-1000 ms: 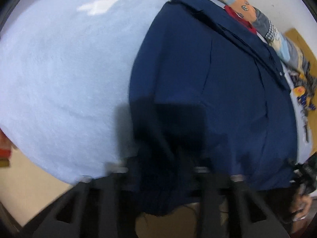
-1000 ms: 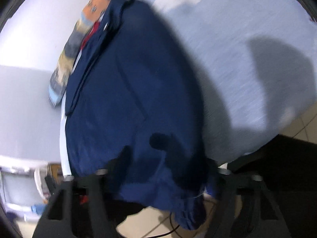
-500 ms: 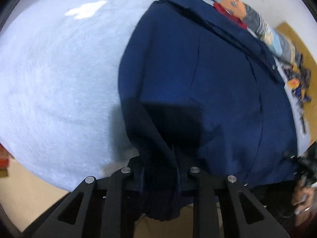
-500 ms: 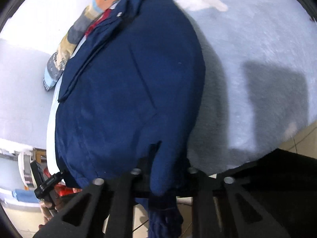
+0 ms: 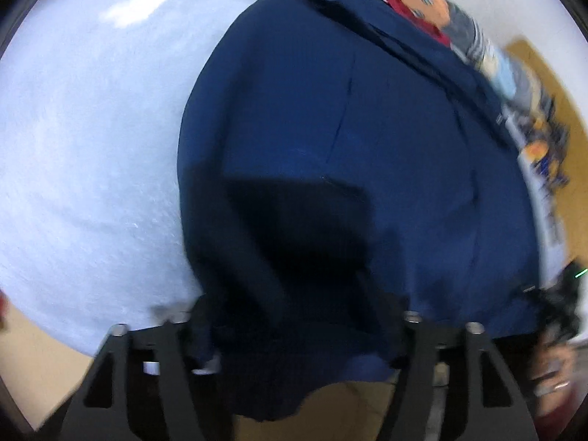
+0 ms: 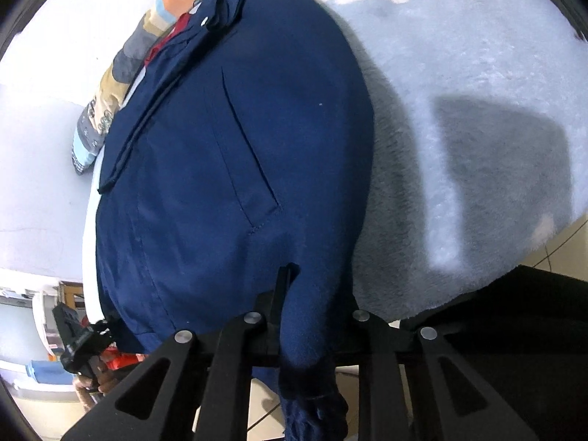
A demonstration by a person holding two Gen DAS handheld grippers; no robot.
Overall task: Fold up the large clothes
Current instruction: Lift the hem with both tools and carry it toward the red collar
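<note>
Folding had only begun — the blue jacket [image 6: 228,169] lay flat on the pale blanket [image 6: 477,92]. The right gripper [image 6: 305,316] pinched its near hem; the left gripper [image 5: 294,327] had just been opening — hem loose between.

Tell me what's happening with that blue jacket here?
A person with a gripper in each hand is folding a navy jacket on a pale blue fleece surface. The right gripper is clamped on the hem. The left gripper has just been opening, with hem fabric between its spread jaws.
</note>
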